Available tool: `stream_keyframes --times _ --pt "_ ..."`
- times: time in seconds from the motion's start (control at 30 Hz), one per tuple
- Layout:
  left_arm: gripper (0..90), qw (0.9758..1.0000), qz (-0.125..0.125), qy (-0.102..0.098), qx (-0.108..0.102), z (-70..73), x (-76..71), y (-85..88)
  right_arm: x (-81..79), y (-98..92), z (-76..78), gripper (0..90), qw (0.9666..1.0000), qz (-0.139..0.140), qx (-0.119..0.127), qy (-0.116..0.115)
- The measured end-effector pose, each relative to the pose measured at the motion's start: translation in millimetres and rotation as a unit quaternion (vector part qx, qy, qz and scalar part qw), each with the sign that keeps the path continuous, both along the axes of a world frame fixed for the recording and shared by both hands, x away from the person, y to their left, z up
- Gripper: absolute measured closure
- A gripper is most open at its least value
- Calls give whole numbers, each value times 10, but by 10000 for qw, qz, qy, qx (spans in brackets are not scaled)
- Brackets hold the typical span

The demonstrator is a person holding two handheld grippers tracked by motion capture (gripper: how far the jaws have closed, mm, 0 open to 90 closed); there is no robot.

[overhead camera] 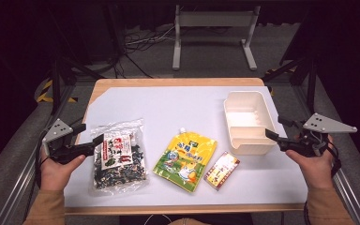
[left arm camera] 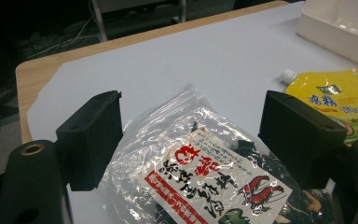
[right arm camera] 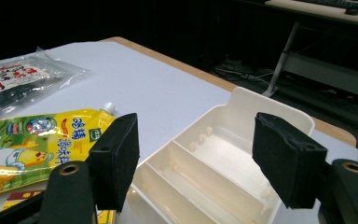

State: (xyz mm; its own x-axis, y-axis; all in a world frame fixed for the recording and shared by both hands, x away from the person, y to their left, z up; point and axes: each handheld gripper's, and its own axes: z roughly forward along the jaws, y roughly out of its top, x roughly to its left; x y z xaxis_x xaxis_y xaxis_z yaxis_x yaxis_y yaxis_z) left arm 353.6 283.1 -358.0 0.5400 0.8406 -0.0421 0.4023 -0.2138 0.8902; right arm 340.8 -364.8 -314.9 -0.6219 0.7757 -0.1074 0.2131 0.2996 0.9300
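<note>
A clear bag of dark dried food with a red-and-white label [overhead camera: 118, 154] [left arm camera: 200, 168] [right arm camera: 14, 81] lies at the table's front left. My left gripper [overhead camera: 90, 136] [left arm camera: 191, 135] is open, its jaws standing on either side of the bag's near edge without pressing it. A yellow spouted pouch [overhead camera: 186, 159] [left arm camera: 340, 100] [right arm camera: 32, 140] lies in the middle, a small red-and-yellow packet [overhead camera: 222, 169] beside it. My right gripper [overhead camera: 275, 129] [right arm camera: 196, 158] is open, hovering at the right side of the cream divided bin [overhead camera: 246, 122] [right arm camera: 223, 163] [left arm camera: 340, 28].
A white mat [overhead camera: 178, 108] covers the wooden table [overhead camera: 168, 82]. A metal frame [overhead camera: 213, 33] and cables stand on the dark floor beyond the far edge. Bare mat lies between the packages and the far edge.
</note>
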Motion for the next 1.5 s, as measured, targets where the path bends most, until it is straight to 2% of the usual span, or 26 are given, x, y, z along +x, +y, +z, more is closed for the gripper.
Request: stream_keyframes --times 0.13,0.2,0.37,0.43,0.6,0.8,0.97,1.0,1.2,1.37,1.5 --pt "209 9985 -78 454 -287 -16 51 28 -4 56 -4 313 9999 47 -85 34" --pt "208 9986 -58 467 -260 -15 65 30 -4 83 -10 304 9998 97 -130 79" --pt "192 9996 -68 267 -79 -16 73 8 14 132 -56 284 9995 126 -217 170" --pt "189 9996 -77 247 -96 -15 76 7 16 136 -61 283 9995 136 -209 180" --pt "189 9992 54 405 -27 -35 101 9 24 168 -86 276 9991 201 -246 277" --pt "178 9987 111 489 43 -65 135 11 31 185 -96 274 9989 230 -259 302" --pt "165 9976 245 636 122 -134 211 18 33 212 -124 274 9986 252 -281 379" --pt "167 9971 380 635 167 -184 256 31 36 230 -139 271 9979 300 -307 494" --pt "172 9952 543 768 255 -333 398 81 25 249 -152 312 9968 448 -365 544" --pt "170 9933 740 870 151 -463 524 135 -14 272 -167 306 9966 445 -423 554" --pt "172 9900 983 1014 32 -544 613 204 -46 287 -192 298 9963 420 -499 567"
